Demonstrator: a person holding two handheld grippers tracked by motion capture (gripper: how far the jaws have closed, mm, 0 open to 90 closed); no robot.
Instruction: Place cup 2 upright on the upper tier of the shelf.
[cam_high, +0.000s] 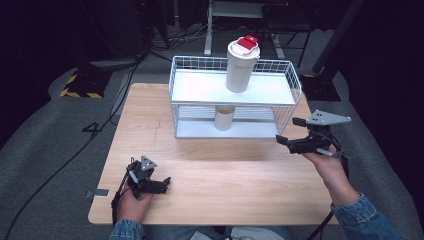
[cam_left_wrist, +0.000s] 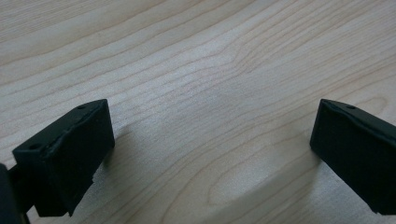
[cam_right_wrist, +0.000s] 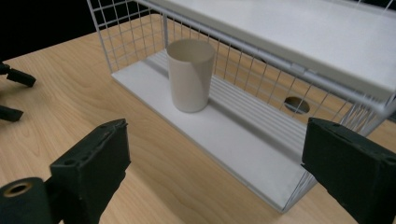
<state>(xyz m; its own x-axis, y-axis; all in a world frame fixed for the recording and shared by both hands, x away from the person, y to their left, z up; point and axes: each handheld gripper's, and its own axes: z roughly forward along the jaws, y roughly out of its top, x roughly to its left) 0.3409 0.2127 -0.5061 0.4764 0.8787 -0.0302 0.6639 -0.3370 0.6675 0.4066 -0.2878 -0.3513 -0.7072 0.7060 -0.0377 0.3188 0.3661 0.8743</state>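
R gripper (cam_high: 290, 131) hangs just off the near right corner of the white wire rack (cam_high: 295, 80), jaws spread wide w/ nothing between them, aimed left toward the rack's lower level. In the right gripper view the beige cup (cam_right_wrist: 190, 74) stands upright on the lower shelf (cam_right_wrist: 224, 140), well ahead of the jaws, open mouth up; same cup (cam_high: 224, 117) in the high view sits about mid-rack, under the upper shelf (cam_high: 200, 87). Rack front is open on the near side, so no wire between gripper and cup from there; the mesh end wall stands at the right, close to the right jaw, and the upper shelf caps the headroom over the cup. On the upper shelf: tall white tumbler w/ red lid (cam_high: 242, 62), upright, right above the cup; its base is partly screened by the wire rim. L gripper (cam_high: 157, 185) is low over the table (cam_high: 150, 115) near the near left, well apart from the rack, jaws also wide apart and empty; left gripper view has bare wood grain between them. Can't tell whether the L jaws touch the wood. Far part of the room is dark, cables and stands hard to make out. Wide bare table between rack and near edge; R gripper is past the table's right edge.
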